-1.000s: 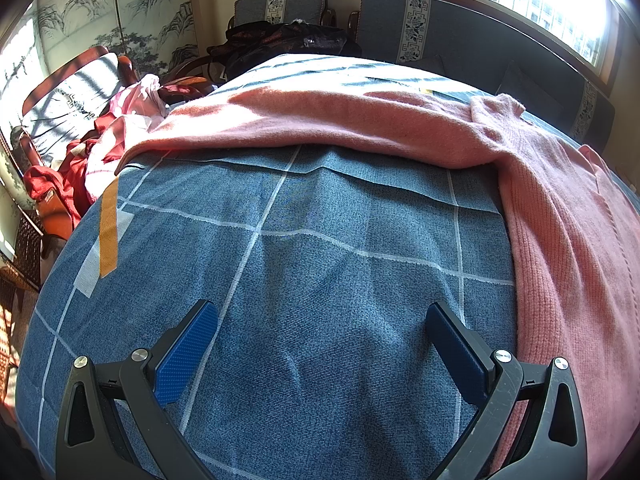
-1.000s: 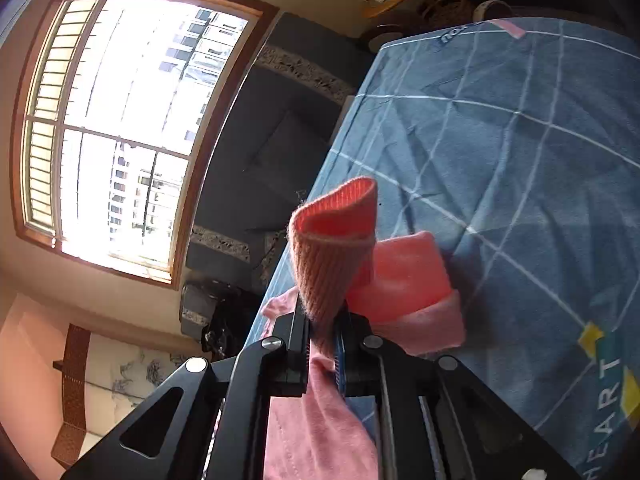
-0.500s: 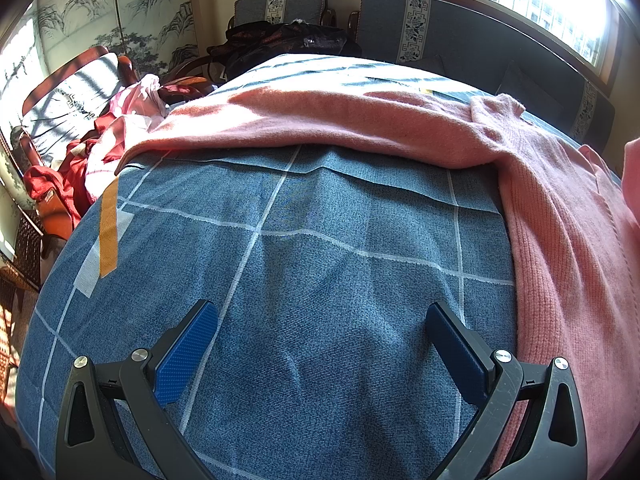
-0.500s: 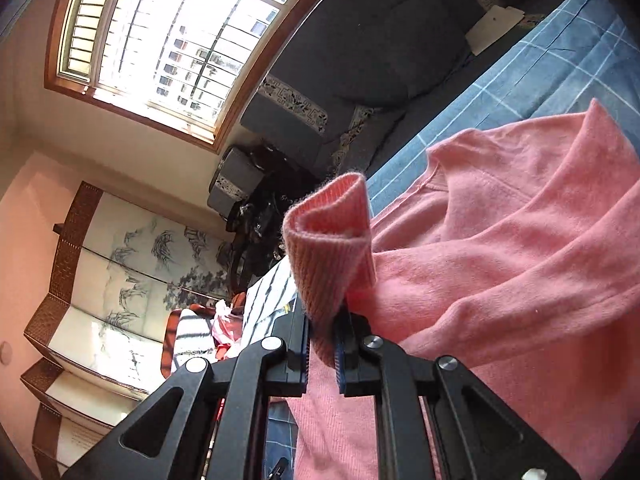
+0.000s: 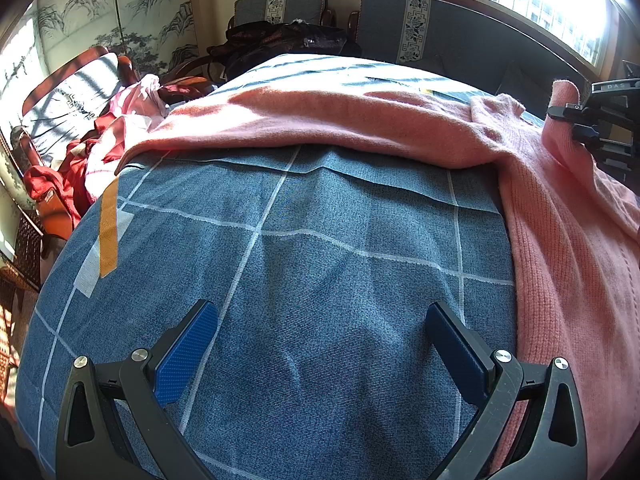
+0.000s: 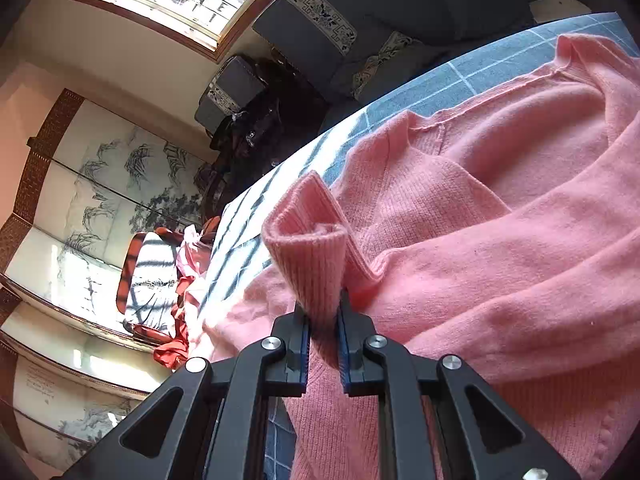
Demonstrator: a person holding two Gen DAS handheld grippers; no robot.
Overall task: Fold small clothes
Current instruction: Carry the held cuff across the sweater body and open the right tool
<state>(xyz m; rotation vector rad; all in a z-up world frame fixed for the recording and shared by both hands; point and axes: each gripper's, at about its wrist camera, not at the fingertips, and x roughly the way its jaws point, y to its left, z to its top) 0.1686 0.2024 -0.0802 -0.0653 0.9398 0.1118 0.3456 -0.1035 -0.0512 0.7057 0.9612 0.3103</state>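
A pink knit sweater (image 5: 320, 120) lies spread over the far and right parts of the blue checked cloth (image 5: 320, 248). My left gripper (image 5: 320, 312) hovers open over bare blue cloth, just left of the sweater's hem, with nothing between its fingers. My right gripper (image 6: 323, 312) holds the sweater's ribbed sleeve cuff (image 6: 308, 256) upright between its pads above the sweater's body (image 6: 500, 240). Its jaws are opening, and the cuff still fills the gap. In the left wrist view the right gripper (image 5: 576, 116) and the cuff (image 5: 562, 96) show at the right edge.
A heap of red and pink clothes (image 5: 72, 160) lies on a chair at the left. A dark sofa (image 5: 460, 40) with a dark bag (image 5: 280, 36) runs along the far side under the window. A yellow tape strip (image 5: 109, 236) marks the cloth's left part.
My right gripper has swung across with the cuff, from over bare blue cloth to above the sweater's body, and now shows at the left wrist view's right edge. The left gripper has stayed put.
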